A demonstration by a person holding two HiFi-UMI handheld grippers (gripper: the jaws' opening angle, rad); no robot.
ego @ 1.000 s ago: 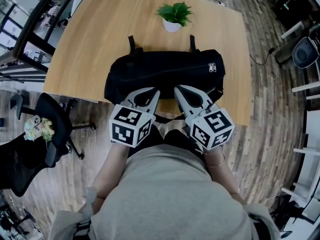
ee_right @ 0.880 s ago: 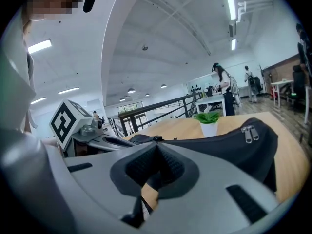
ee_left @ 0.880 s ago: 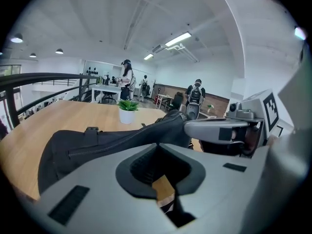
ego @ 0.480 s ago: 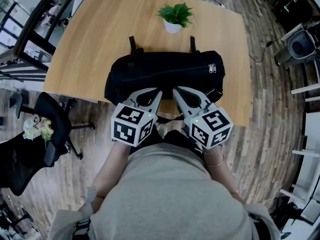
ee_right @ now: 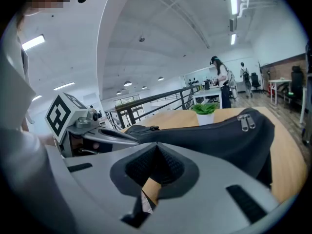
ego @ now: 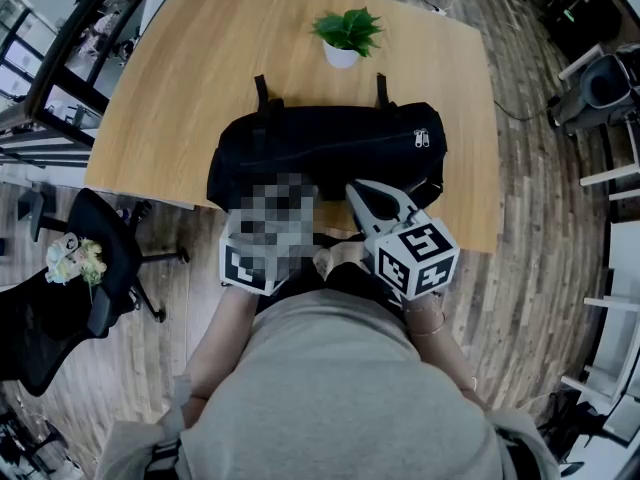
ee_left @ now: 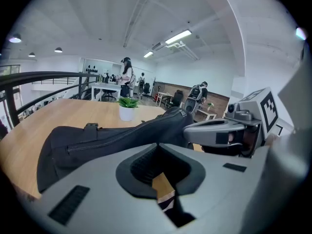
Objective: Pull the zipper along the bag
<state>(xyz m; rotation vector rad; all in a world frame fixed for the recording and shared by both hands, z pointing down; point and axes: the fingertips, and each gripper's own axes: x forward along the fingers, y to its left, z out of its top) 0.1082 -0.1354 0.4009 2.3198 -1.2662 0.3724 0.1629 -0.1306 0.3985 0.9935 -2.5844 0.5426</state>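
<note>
Bag (ego: 330, 153) lies lengthwise on table (ego: 180, 78), long side toward person, so zipper runs left to right within reach. Zipper pulls (ego: 423, 138) sit together at bag's right end; seam looks closed. Left gripper (ee_left: 157, 147) and right gripper (ego: 356, 190) hover side by side at bag's near edge, jaws together, gripping nothing. Scene fits zipper drawn shut, or one awaiting opening. Plant (ego: 345, 33) stands far, clear of work.

Bright, even light from ceiling strip lamps (ee_left: 178, 36); strong fisheye bending at edges, near parts softly blurred
</note>
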